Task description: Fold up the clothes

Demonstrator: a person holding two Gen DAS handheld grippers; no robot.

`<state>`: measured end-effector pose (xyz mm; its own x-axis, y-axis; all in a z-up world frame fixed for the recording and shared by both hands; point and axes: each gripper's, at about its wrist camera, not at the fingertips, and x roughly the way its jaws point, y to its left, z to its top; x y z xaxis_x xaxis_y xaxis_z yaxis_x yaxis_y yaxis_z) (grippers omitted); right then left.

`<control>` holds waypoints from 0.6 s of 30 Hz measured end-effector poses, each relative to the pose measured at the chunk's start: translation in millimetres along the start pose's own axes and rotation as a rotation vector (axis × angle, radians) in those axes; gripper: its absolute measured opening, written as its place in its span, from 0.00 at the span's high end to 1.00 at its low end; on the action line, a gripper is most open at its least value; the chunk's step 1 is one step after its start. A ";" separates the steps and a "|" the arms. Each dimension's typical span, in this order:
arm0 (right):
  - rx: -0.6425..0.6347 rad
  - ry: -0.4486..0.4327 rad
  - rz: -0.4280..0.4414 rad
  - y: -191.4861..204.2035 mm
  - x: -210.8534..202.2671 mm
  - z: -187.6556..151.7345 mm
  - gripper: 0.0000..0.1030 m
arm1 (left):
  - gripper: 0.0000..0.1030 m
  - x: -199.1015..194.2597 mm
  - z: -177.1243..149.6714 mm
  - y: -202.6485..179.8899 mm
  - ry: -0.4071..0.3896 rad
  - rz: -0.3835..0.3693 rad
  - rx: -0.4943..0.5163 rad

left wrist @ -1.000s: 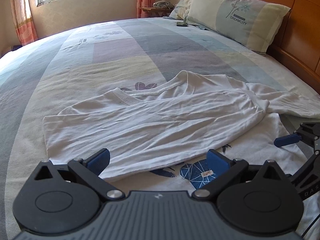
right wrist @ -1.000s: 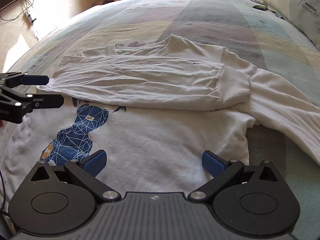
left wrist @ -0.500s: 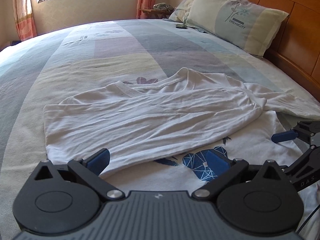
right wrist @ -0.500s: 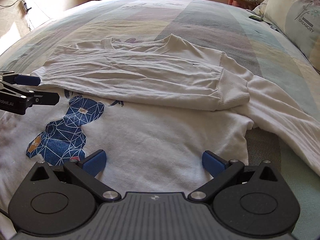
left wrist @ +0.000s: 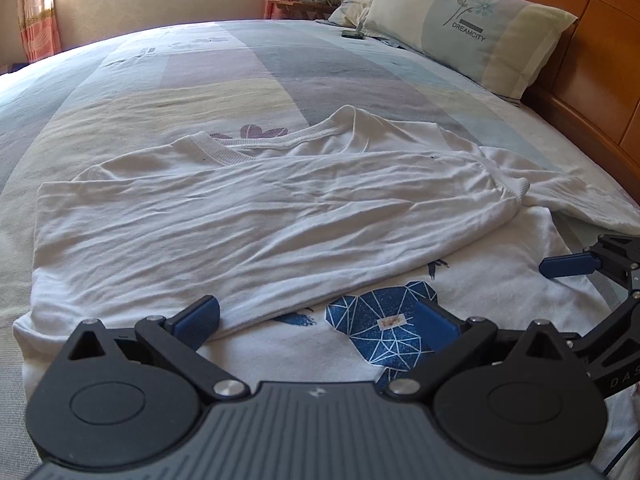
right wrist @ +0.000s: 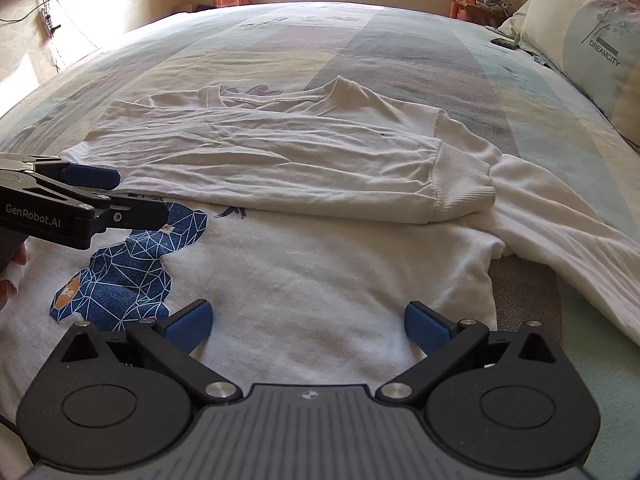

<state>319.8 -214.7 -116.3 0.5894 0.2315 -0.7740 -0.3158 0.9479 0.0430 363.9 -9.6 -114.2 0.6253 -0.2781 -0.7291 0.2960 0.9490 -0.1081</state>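
A white long-sleeved sweatshirt [right wrist: 328,264] lies spread on the bed [left wrist: 224,76], its front up and a blue geometric bear print [left wrist: 380,328] showing near the hem. One sleeve [right wrist: 280,160] is folded across the chest, its ribbed cuff [right wrist: 460,184] resting on the body of the garment; the other sleeve [right wrist: 568,232] trails off to the right over the bedspread. The left gripper [left wrist: 316,320] hovers low over the hem with its jaws spread wide and nothing between them (the blue pads sit either side of the print). The right gripper [right wrist: 306,324] is likewise wide open and empty above the lower right part of the shirt; whether either pad touches the cloth is hard to judge. A pillow [left wrist: 472,28] leans against the wooden headboard [left wrist: 592,56].
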 end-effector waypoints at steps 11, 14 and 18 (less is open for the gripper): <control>0.039 -0.048 0.022 -12.1 -14.1 5.0 0.00 | 0.01 -14.8 8.1 -18.6 0.005 0.049 0.085; 0.071 -0.109 0.006 -25.7 -17.8 13.2 0.00 | 0.01 -24.0 9.3 -16.9 -0.016 0.054 0.057; 0.133 -0.128 0.013 -41.4 -0.2 26.5 0.00 | 0.01 -32.2 10.7 -15.1 -0.023 0.066 0.035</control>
<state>352.5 -248.2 -101.2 0.6784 0.2621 -0.6863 -0.2283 0.9632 0.1421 347.0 -16.5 -81.8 0.6607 -0.2185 -0.7181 0.2785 0.9598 -0.0358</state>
